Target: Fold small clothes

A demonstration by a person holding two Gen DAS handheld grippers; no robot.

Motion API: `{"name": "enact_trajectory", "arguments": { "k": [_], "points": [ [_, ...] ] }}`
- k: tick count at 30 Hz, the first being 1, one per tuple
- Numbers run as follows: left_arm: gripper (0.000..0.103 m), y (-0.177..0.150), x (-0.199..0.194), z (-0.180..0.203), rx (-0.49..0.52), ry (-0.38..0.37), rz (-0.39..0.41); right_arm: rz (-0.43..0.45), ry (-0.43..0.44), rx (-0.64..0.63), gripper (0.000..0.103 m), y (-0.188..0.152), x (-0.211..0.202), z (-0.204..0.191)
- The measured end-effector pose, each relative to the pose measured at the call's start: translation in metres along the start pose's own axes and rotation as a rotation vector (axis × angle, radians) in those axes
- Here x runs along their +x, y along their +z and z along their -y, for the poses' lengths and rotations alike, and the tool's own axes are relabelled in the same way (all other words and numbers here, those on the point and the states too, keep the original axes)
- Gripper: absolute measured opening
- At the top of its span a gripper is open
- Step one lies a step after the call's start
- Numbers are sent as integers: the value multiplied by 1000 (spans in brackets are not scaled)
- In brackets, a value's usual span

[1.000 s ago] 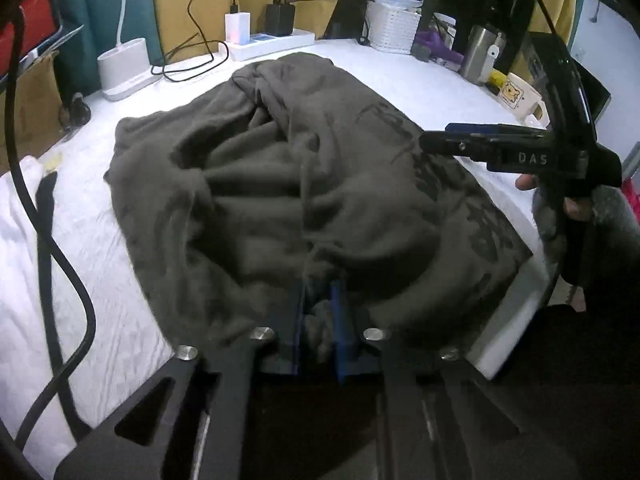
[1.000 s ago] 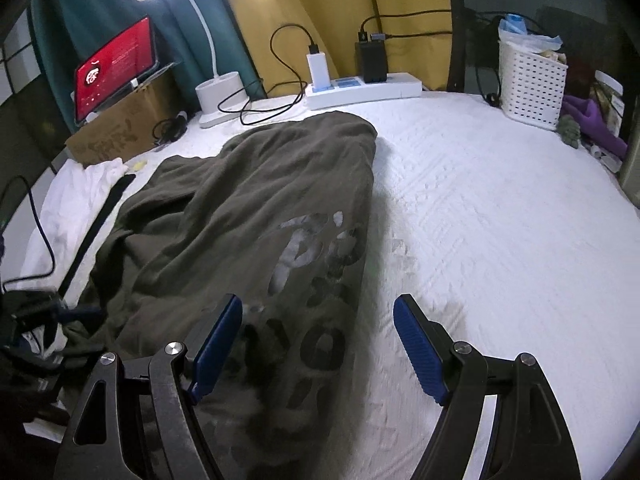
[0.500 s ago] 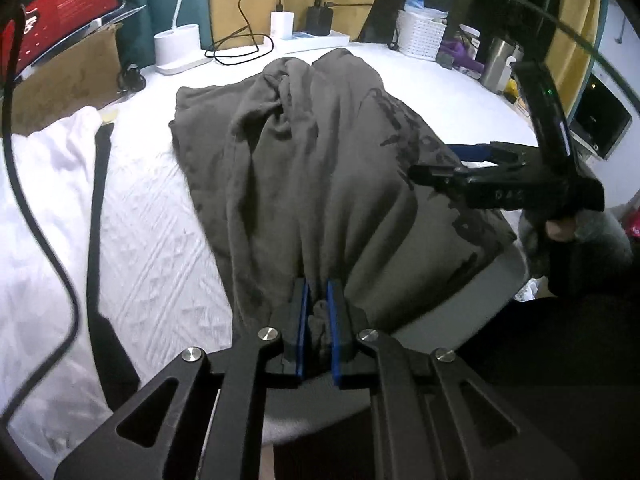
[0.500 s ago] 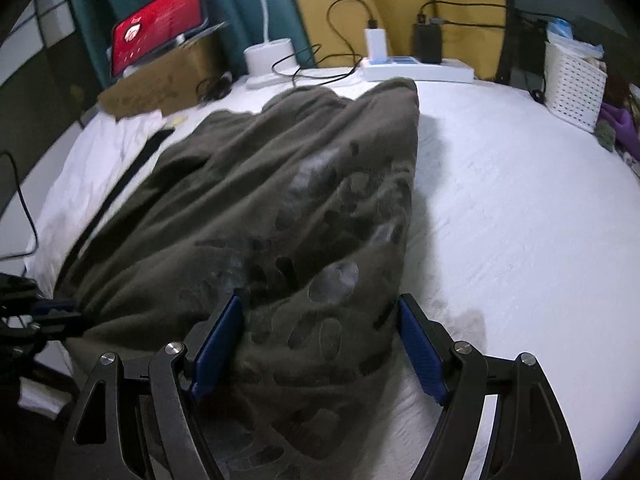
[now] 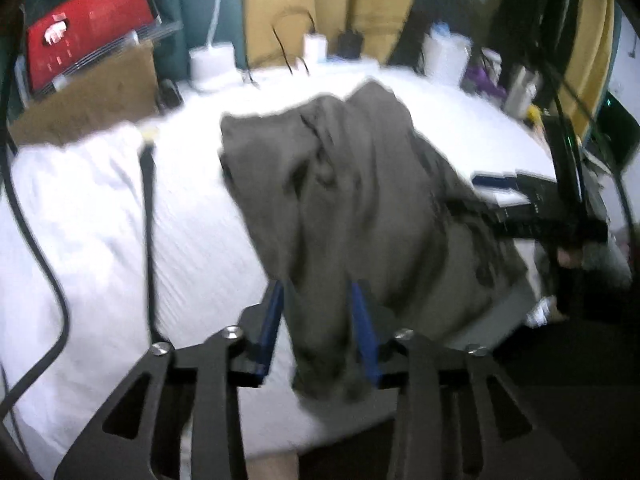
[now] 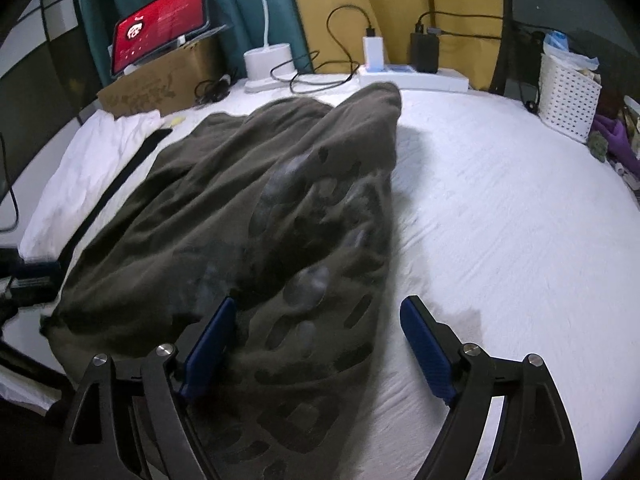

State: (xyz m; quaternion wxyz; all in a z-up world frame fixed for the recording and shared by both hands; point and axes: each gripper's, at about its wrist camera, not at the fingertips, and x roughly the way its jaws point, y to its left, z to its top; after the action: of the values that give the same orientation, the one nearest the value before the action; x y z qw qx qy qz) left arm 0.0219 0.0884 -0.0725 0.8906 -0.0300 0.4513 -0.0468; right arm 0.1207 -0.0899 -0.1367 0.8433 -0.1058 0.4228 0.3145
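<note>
Left gripper (image 5: 318, 320): I see its jaws have just been opening; the garment's near corner hangs loose between the blue pads, the blur hiding any contact.
Right gripper (image 6: 316, 344): spread wide, I read one pad over the printed cloth, the other over bare sheet, pinching nothing.
Garment (image 6: 248, 216): dark grey, crumpled on the white bed sheet (image 6: 500, 220); its near edge is cut off by my tongs.
White cloth (image 6: 92, 160): left of the garment, partly out of frame.
</note>
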Motion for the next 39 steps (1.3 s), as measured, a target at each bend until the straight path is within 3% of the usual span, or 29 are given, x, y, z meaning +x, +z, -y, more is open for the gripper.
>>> {"name": "enact_trajectory", "arguments": {
  "k": [6,16,24,27,28,30,35,37,39],
  "points": [
    [39,46,33,-1,74,68,37,38,-13,0,86,19,-4,9],
    [39,84,115,17,281,132,-47,31,-42,56,86,43,7,44],
    [39,100,145,26,370,102,-71,-4,-46,92,86,57,29,69],
    [39,108,148,17,335,70,-62,-12,-43,89,86,63,36,70],
    [32,110,149,14,318,62,-54,-14,-43,87,86,65,38,70],
    [0,111,147,8,294,63,-37,-17,-40,82,86,68,42,70],
    [0,116,118,-23,135,69,56,-25,-39,76,86,74,49,67],
    [0,116,112,-40,84,107,87,-28,-41,75,86,75,51,66],
    [0,113,115,-55,44,134,74,-32,-44,73,86,76,53,65]
  ]
}}
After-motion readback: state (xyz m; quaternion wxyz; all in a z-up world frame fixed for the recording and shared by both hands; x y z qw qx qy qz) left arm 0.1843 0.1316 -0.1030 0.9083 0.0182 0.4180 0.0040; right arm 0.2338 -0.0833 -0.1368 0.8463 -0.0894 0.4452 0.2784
